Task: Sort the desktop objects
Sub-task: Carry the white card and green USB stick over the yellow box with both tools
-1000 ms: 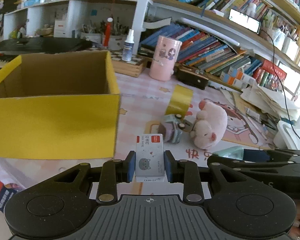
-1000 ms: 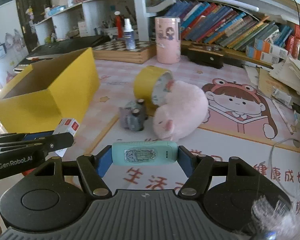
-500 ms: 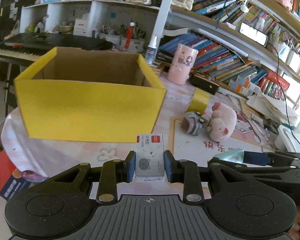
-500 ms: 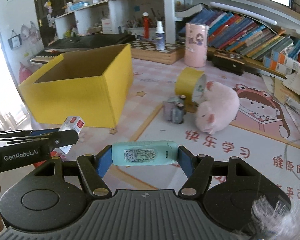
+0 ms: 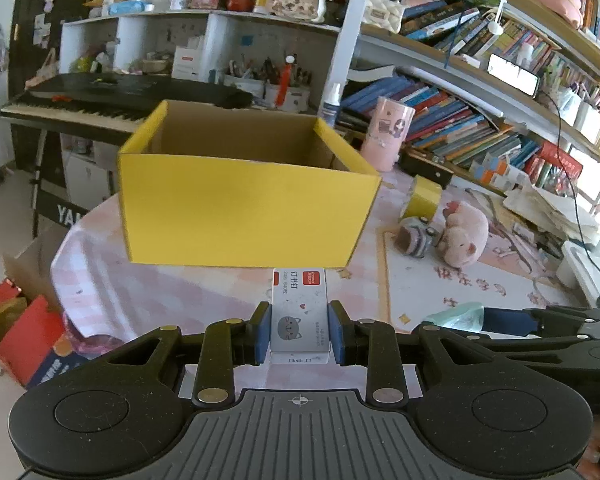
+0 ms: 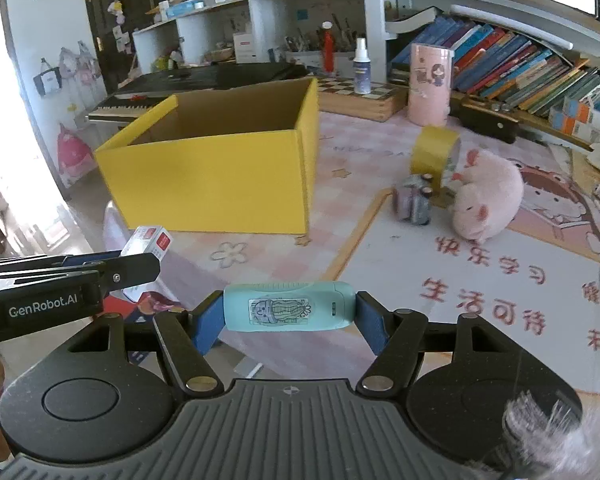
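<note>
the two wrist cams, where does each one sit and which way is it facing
Left wrist: on the left claw, looking along its fingers at the yellow box; claw shut on a staple box; right claw at the right edge.
Right wrist: on the right claw, facing box and plush; claw shut on a teal case; left claw at the left.
Shared: box, plush, tape.

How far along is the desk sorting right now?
Nothing shows inside the yellow box yet, though its floor is partly hidden. In hand: the left gripper clamps a staple box, the right gripper a teal case. Left on the desk: yellow tape roll, plush pig and small grey toy.
</note>
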Demonstrator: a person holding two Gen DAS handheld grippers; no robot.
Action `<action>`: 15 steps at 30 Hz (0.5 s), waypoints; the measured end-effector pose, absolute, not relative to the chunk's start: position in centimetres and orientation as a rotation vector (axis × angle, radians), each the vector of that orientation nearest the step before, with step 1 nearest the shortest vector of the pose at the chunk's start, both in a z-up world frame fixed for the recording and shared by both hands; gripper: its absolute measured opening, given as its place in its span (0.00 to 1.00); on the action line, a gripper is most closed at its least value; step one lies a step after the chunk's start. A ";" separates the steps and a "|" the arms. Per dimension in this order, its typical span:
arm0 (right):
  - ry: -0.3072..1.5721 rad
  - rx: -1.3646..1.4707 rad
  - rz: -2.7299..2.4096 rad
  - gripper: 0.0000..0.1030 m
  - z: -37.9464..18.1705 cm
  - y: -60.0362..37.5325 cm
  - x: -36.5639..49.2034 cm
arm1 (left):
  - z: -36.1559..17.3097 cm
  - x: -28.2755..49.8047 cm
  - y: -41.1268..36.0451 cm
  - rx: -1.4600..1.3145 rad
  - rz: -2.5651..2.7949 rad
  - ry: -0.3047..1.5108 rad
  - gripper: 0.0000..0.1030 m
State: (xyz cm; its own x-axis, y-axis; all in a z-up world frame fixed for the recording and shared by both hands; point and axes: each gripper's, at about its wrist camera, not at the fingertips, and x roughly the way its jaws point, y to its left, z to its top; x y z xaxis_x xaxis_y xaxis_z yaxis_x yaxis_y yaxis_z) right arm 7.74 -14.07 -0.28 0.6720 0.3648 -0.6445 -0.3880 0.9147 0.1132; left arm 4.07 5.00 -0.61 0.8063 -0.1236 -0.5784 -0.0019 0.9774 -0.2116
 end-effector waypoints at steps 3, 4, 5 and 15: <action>0.723 -0.027 0.436 0.65 -0.5 -13.0 7.0 | -0.6 3.3 6.0 -0.200 -0.055 0.631 0.28; 0.725 -0.024 0.441 0.65 -0.5 -12.6 6.8 | -0.6 3.0 6.3 -0.198 -0.050 0.631 0.28; 0.726 -0.023 0.446 0.65 -0.6 -12.3 6.6 | -0.6 2.7 6.6 -0.196 -0.047 0.631 0.28; 0.730 -0.038 0.485 0.65 -1.0 -9.4 5.2 | -0.5 1.3 8.8 -0.191 -0.029 0.619 0.28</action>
State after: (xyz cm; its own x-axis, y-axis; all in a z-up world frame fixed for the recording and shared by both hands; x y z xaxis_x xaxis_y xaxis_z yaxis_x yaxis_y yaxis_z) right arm 5.24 -9.36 -0.98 0.6400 0.4122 -0.6485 -0.4379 0.8891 0.1331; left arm 1.33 8.78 -0.51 0.8147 -0.0838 -0.5738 -0.0304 0.9820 -0.1865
